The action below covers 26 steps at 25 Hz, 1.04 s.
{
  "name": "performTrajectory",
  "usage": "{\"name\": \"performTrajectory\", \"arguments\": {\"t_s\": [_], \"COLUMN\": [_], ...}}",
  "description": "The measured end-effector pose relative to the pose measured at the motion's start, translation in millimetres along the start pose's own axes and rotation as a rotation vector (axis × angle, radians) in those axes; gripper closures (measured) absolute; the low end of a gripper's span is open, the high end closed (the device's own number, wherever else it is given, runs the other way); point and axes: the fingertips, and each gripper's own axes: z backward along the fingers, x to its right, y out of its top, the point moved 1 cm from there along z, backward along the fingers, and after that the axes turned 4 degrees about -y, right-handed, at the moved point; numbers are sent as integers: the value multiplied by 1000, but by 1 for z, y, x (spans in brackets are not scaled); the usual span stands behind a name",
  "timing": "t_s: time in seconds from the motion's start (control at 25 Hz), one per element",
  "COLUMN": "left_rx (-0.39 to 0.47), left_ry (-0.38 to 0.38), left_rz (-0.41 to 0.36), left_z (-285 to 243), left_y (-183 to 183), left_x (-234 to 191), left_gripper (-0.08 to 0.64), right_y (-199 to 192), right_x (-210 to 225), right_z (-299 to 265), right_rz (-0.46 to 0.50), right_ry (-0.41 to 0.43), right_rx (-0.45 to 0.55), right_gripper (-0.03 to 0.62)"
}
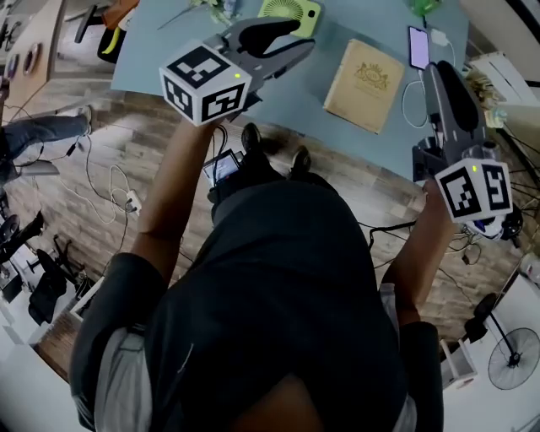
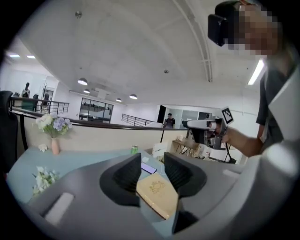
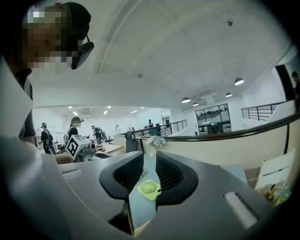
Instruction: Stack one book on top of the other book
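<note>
Left claw (image 2: 152, 164) and right claw (image 3: 150, 164): we're holding both in the air, left jaws moderately apart, right jaws narrower, gripping nothing. Tan book (image 1: 364, 85) is lying flat on the blue surface (image 1: 295, 101) between them. Phone (image 1: 418, 46) and green fan (image 1: 289, 10) are sitting farther back.

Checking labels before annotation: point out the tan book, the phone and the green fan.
tan book (image 1: 364, 84), head view, cover centre.
phone (image 1: 418, 46), head view, screen middle.
green fan (image 3: 150, 190), right gripper view, grille.
</note>
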Motion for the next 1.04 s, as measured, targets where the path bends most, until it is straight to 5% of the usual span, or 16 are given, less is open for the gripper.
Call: {"name": "performTrajectory", "arguments": {"t_s": [0.48, 1.04], "left_rx": [143, 173], "left_ry": [154, 232], "left_rz": [-132, -165], "left_z": [109, 169], "left_y": [59, 61], "left_x": [25, 60], "left_gripper": [364, 364], "right_y": [60, 81], "right_x": [-61, -71], "right_z": [45, 92], "right_rz": [131, 181], "right_ry": [46, 5], "right_rx": [109, 151], "right_gripper": [512, 514]}}
